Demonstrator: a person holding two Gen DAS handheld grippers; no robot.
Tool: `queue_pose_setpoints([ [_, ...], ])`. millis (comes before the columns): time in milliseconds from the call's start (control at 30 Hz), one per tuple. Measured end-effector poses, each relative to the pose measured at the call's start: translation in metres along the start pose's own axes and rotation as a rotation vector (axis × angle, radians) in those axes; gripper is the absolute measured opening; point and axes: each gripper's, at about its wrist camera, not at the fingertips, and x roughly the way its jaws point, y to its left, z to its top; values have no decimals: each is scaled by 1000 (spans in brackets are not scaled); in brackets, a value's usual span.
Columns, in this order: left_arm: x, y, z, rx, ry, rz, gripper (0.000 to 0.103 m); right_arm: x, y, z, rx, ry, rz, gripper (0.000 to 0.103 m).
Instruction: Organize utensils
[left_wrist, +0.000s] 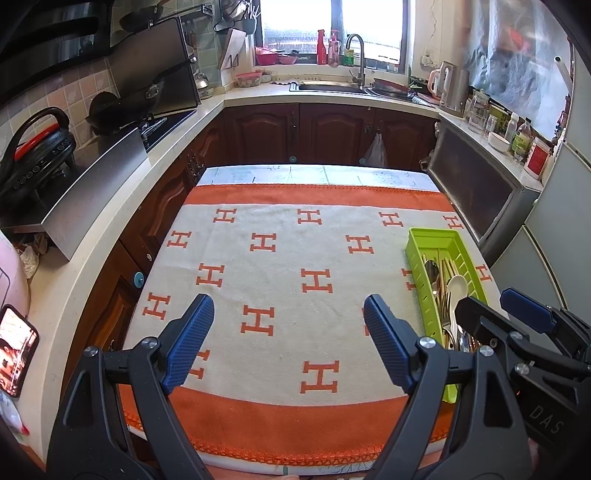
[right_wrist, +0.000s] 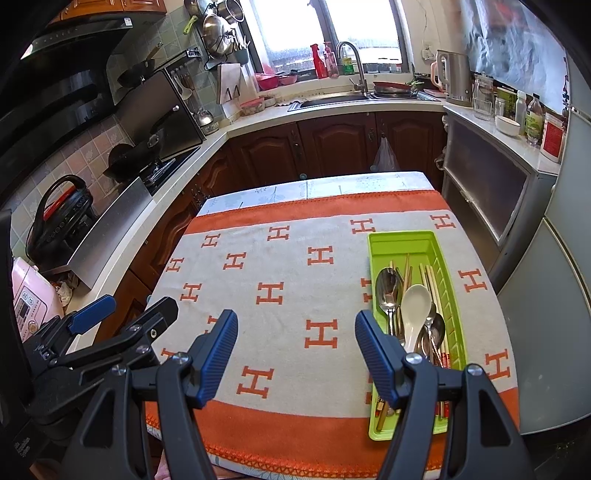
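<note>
A green utensil tray (right_wrist: 402, 240) lies on the right side of the table, also seen in the left wrist view (left_wrist: 436, 238). In it lie a white ceramic spoon (right_wrist: 415, 306), metal spoons (right_wrist: 388, 286), chopsticks (right_wrist: 430, 277) and forks. My left gripper (left_wrist: 288, 317) is open and empty above the near middle of the cloth. My right gripper (right_wrist: 295, 332) is open and empty, its right finger just left of the tray. Each gripper shows in the other's view: the right one (left_wrist: 495, 310) and the left one (right_wrist: 129, 308).
The table carries a white and orange cloth (left_wrist: 280, 266) with H marks. Counters run along the left, back and right, with a stove (right_wrist: 162, 166), sink (right_wrist: 332, 99), kettle (right_wrist: 456, 77) and jars. A grey cabinet (right_wrist: 491, 177) stands close to the table's right edge.
</note>
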Motion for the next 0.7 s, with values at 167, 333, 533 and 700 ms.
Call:
queue_pose_setpoints([
  [167,3,0,0,0,0,0,82,3,0,0,3,4,-4,66],
  [333,6,0,-1,0,6,-1,82,6,-1,0,6,14,-4,66],
  [533,16,3,-2,2,20,-2,82,11,-1,0,7,26,-8,66],
  [700,21,5,-2,-1,33,-3,82,16,1,0,9,41,-11,66],
])
